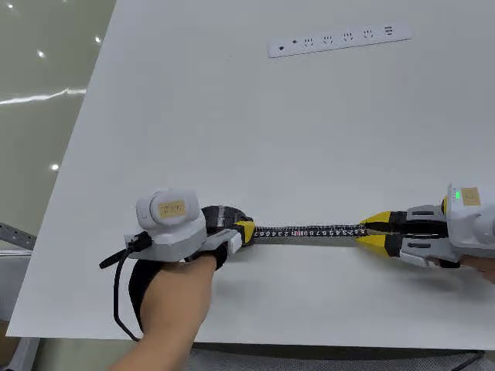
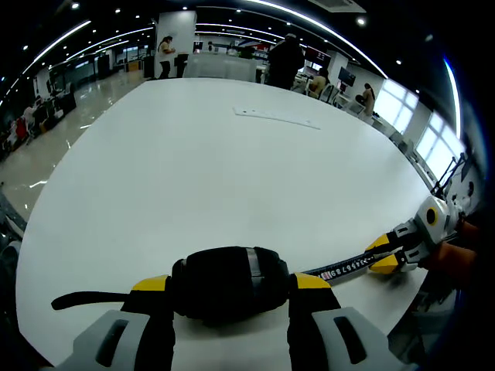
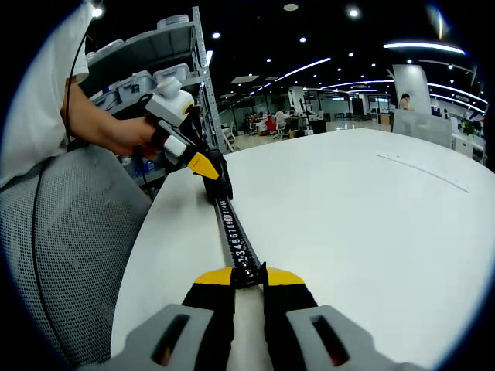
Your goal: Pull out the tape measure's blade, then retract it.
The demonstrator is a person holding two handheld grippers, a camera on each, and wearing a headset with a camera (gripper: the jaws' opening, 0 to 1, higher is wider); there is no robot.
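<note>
A black tape measure case rests on the white table, and my left gripper is shut on it. Its blade, printed with numbers, runs out flat to the right. My right gripper is shut on the blade's far end, its yellow-tipped fingers pinching the tape.
A white power strip lies at the far side of the table. The near table edge runs just below both grippers. A grey mesh chair stands beside the table. Shelving and people stand in the background.
</note>
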